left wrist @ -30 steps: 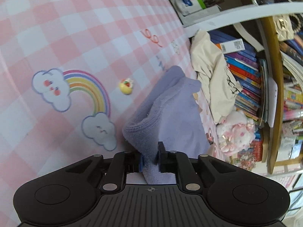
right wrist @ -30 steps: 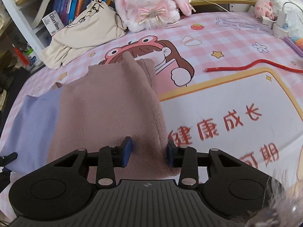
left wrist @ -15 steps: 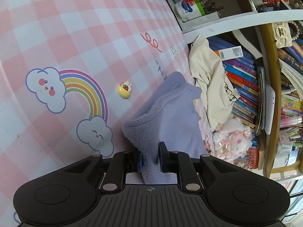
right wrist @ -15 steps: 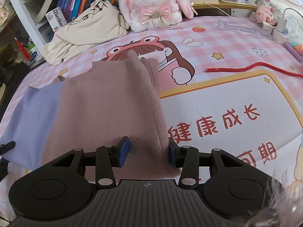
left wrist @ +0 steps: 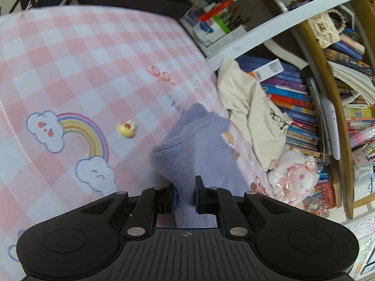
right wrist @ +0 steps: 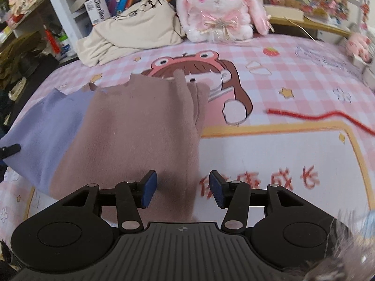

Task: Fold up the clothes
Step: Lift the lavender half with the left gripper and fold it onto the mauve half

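Note:
A fleecy garment, lavender (left wrist: 187, 154) on one part and mauve (right wrist: 140, 126) on the other, lies folded on the pink checked mat (left wrist: 70, 65). My left gripper (left wrist: 185, 194) is shut on a raised lavender fold of it. The lavender part (right wrist: 44, 131) also shows at the left of the right wrist view. My right gripper (right wrist: 182, 189) stands open over the mauve near edge. The cloth passes between its fingers, and its right edge stays apart from the right fingertip (right wrist: 216, 190).
A cream garment (right wrist: 136, 30) and a plush rabbit (right wrist: 218, 7) sit at the mat's far edge against shelves of books (left wrist: 293, 98). A red cord (right wrist: 316, 117) lies to the right. A small yellow toy (left wrist: 127, 128) rests beside a printed rainbow.
My right gripper's fingers have spread slightly and the mauve edge no longer reaches the right finger. My left gripper keeps its hold and has pulled back a little.

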`<state>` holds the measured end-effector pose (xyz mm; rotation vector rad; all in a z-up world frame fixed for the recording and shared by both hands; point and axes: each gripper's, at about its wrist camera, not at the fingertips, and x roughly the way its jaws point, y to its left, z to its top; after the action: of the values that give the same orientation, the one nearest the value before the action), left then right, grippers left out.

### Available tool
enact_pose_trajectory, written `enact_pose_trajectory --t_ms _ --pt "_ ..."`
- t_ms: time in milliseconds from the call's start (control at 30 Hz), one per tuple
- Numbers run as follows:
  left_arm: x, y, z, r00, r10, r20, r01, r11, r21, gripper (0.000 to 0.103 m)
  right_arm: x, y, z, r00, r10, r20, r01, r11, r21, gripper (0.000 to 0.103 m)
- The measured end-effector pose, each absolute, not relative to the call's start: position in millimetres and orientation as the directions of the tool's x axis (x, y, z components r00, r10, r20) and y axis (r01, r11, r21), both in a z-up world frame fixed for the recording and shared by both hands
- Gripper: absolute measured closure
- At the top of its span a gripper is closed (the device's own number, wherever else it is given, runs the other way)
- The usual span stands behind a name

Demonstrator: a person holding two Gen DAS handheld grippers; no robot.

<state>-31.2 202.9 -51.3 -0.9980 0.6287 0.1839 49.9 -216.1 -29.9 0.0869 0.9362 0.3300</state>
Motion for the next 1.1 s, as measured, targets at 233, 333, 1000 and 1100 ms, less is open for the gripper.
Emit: enact_pose_trajectory --t_ms 233,333,1000,1100 --pt "-23.8 176.1 -20.6 0.824 -0.066 -0.563 -0.394 0.647 -0.652 0.091 74.9 -228.3 -23.5 0.529 0.391 -0.753 -0.341 0.911 0.233 0.056" --pt "-22.3 162.9 -7.2 0.833 -0.042 -0.552 -0.379 0.683 -0.625 0.091 85.9 -230.4 -26.6 0.504 0.426 -0.751 -0.387 0.889 0.244 0.056" --pt "-0.7 -71.5 47.8 0.814 -0.088 -0.574 0.053 0.996 -0.077 0.09 130.0 -260.5 -47.0 0.302 0.634 -0.712 -0.443 0.755 0.484 0.09" --pt "6.3 -110.3 8.1 0.706 -0.097 -0.702 0.167 0.986 0.031 0.087 130.8 -264.8 -46.8 0.274 0.656 -0.704 -0.442 0.735 0.513 0.089"
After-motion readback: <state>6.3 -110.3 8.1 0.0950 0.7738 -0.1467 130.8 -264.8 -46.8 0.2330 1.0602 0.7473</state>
